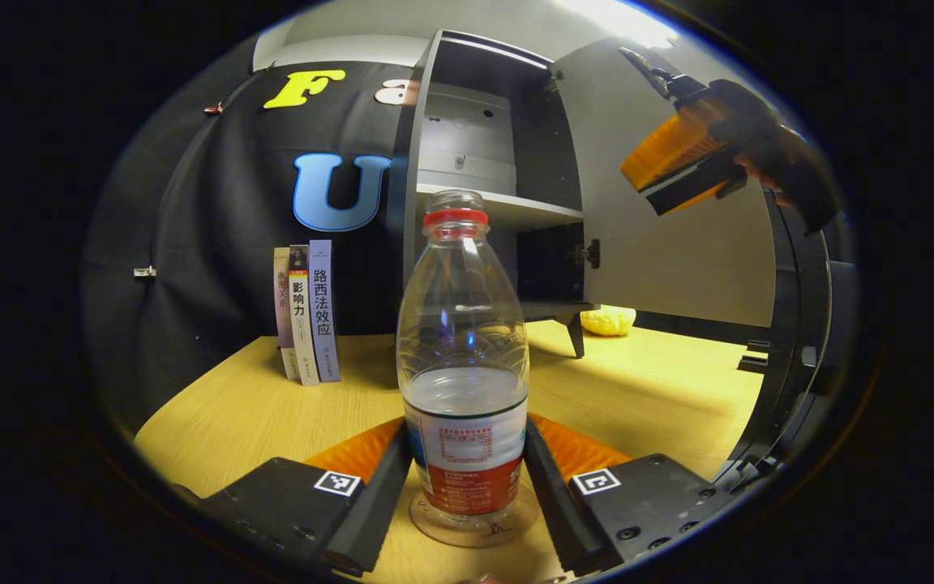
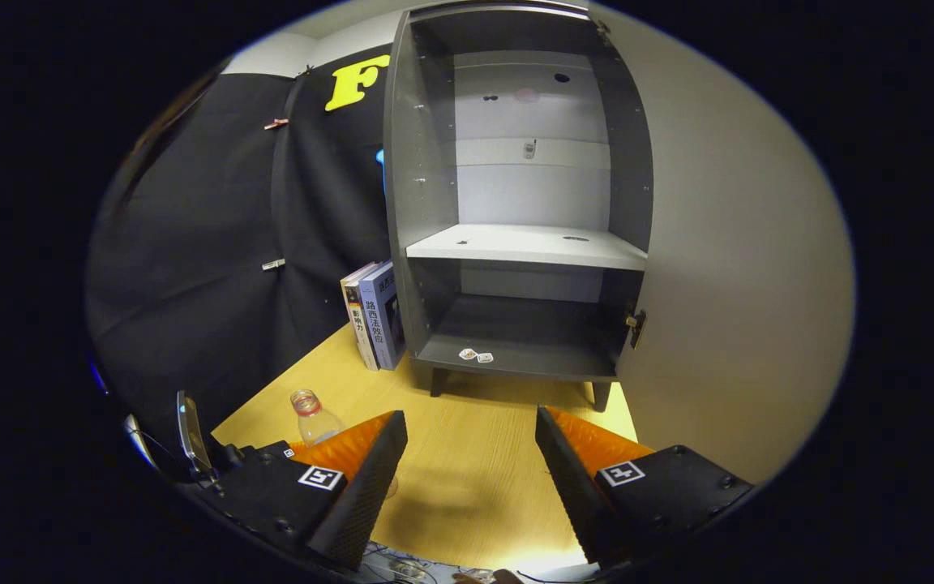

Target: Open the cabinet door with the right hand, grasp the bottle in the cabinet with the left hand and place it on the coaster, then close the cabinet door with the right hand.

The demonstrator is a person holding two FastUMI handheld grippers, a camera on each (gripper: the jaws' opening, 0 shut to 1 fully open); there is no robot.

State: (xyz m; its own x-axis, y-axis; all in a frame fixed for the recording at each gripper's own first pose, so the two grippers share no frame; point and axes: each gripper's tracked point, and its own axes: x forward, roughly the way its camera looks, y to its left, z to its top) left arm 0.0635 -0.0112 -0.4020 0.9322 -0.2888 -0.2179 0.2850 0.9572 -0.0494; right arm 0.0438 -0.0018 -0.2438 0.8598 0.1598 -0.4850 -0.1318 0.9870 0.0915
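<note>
A clear plastic bottle point(image 1: 465, 365) with a red cap and a red-and-white label stands upright on a transparent round coaster point(image 1: 507, 529) on the wooden table. My left gripper point(image 1: 467, 478) is shut on the bottle at label height, one finger on each side. The grey cabinet point(image 1: 475, 162) stands behind with its door point(image 1: 670, 259) swung wide open. My right gripper point(image 1: 647, 188), held by a hand, hovers high in front of that door. In the right gripper view, the right gripper point(image 2: 471, 418) is open and faces the cabinet point(image 2: 524, 243); the bottle point(image 2: 314, 415) shows low on the left.
Three books point(image 1: 305, 316) stand upright left of the cabinet, against the booth wall. A yellow object point(image 1: 609, 320) lies under the open door. Two small tags point(image 2: 475, 355) lie on the cabinet floor. The open door point(image 2: 726, 284) takes up the right side.
</note>
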